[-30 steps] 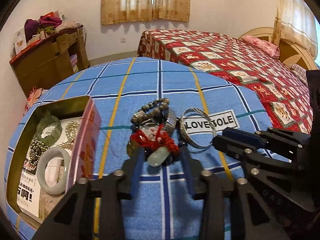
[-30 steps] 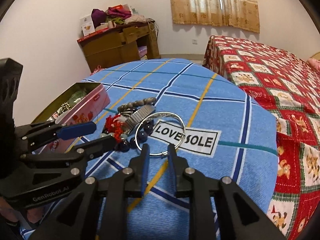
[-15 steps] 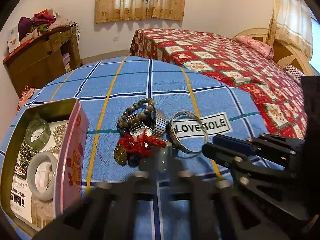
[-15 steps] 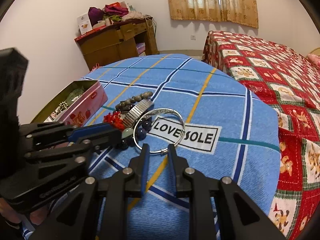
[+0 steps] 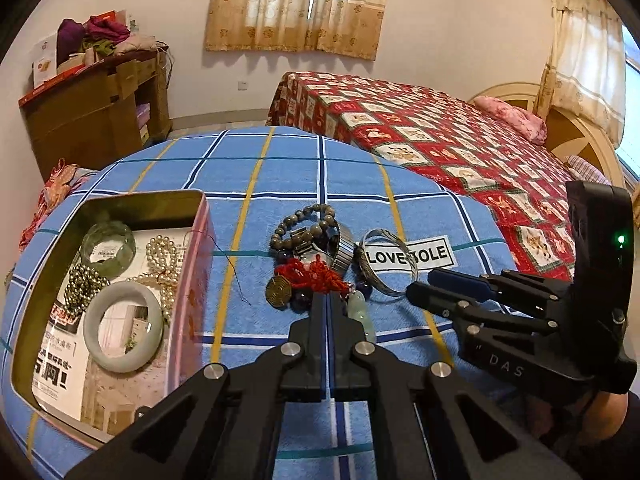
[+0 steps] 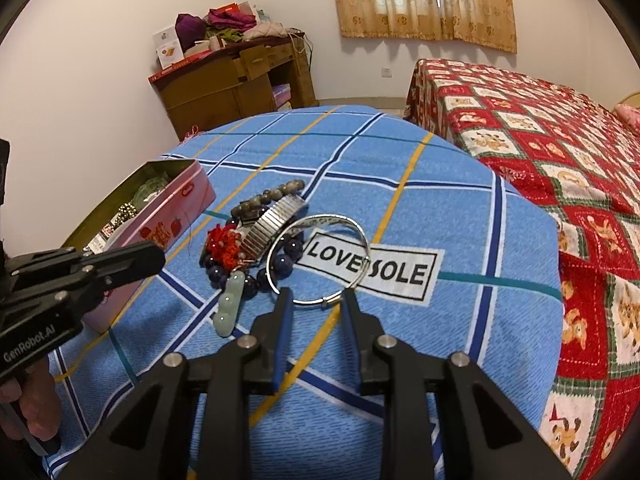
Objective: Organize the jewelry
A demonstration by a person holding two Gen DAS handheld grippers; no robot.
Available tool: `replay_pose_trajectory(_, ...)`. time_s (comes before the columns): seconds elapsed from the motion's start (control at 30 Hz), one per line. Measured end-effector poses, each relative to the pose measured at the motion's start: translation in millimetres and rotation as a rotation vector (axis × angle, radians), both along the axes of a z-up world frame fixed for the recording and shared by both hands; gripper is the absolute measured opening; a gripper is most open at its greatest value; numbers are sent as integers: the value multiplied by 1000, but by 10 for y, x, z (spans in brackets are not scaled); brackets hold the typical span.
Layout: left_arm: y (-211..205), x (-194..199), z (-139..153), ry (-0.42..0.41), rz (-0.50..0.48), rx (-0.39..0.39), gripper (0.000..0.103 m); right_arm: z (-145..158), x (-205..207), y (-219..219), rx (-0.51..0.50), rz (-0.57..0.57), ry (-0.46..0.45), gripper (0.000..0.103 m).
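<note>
Left hand-held gripper [image 5: 327, 300]: jaws fully clenched, pads pressed flat together, nothing visibly caught between them. Its tips sit at the near edge of the jewelry pile, just beside the pale green jade pendant [image 5: 357, 307] and the red knotted cord [image 5: 316, 274]; contact with either cannot be confirmed. In the right wrist view its side reads "GenRobot.AI".

Right hand-held gripper [image 6: 316, 300]: released, jaws partly apart and just widened. The near rim of the silver bangle [image 6: 320, 260] lies between the fingertips, with no pad pressing on it. Its body shows "DAS" in the left wrist view.

The pile rests on the worktop, covered by a blue checked cloth [image 5: 280, 184]: a grey bead bracelet [image 5: 304, 220], a metal stretch watch band [image 6: 276, 226], dark blue beads [image 6: 288, 258] and a brass coin charm [image 5: 279, 292]. The bangle lies over a white cloth label reading "LOVE SOLE" [image 6: 372, 270].

A pink tin [image 6: 176, 216] stands open to the left of the pile, apart from it. It holds two jade bangles, a pearl string and a dark bead string on printed paper; the Chinese print is not fully legible.
</note>
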State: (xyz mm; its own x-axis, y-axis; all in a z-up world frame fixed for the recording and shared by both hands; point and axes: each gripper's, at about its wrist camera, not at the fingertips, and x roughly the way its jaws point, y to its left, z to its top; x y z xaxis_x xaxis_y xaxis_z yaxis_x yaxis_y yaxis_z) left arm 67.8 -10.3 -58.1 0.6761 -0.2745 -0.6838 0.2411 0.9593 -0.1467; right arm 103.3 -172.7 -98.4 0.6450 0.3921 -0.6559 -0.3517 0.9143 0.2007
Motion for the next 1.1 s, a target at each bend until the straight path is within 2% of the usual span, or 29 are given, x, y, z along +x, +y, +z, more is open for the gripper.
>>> replay_pose_trajectory(0.17, -150, 57, -114, 62, -25, 8, 1, 23, -43, -106, 34, -43, -17, 47)
replay_pose_trajectory(0.37, -338, 87, -216, 98, -50, 42, 2, 15, -76, -115, -107, -85, -49, 48)
replay_pose_trajectory(0.5, -414, 65, -234, 99, -60, 62, 3, 21, -125, -189, -120, -92, -63, 56)
replay_pose_trajectory(0.63, -409, 57, -227, 98, -55, 67, 5, -6, -122, -186, -120, -90, -67, 56)
replay_pose_trajectory(0.7, -375, 48, -226, 100, -46, 66, 12, -14, -125, -173, -122, -86, -68, 57)
replay_pose_trajectory(0.73, -354, 46, -228, 104, -38, 66, 25, -23, -122, -170, -122, -84, -66, 57)
replay_pose_trajectory(0.77, -351, 52, -225, 103, -29, 69, 34, -31, -121, -167, -123, -84, -68, 58)
replay_pose_trajectory(0.8, -341, 45, -218, 94, -19, 71, 51, -28, -122, -165, -125, -85, -70, 59)
replay_pose_trajectory(0.83, -333, 35, -206, 82, -14, 68, 61, -34, -121, -154, -130, -84, -73, 59)
replay_pose_trajectory(0.97, -340, 50, -179, 67, -28, 50, 61, -44, -118, -175, -118, -93, -78, 60)
replay_pose_trajectory(1.1, -359, 152, -238, 96, -13, 76, 61, -37, -113, -232, -96, -117, -76, 59)
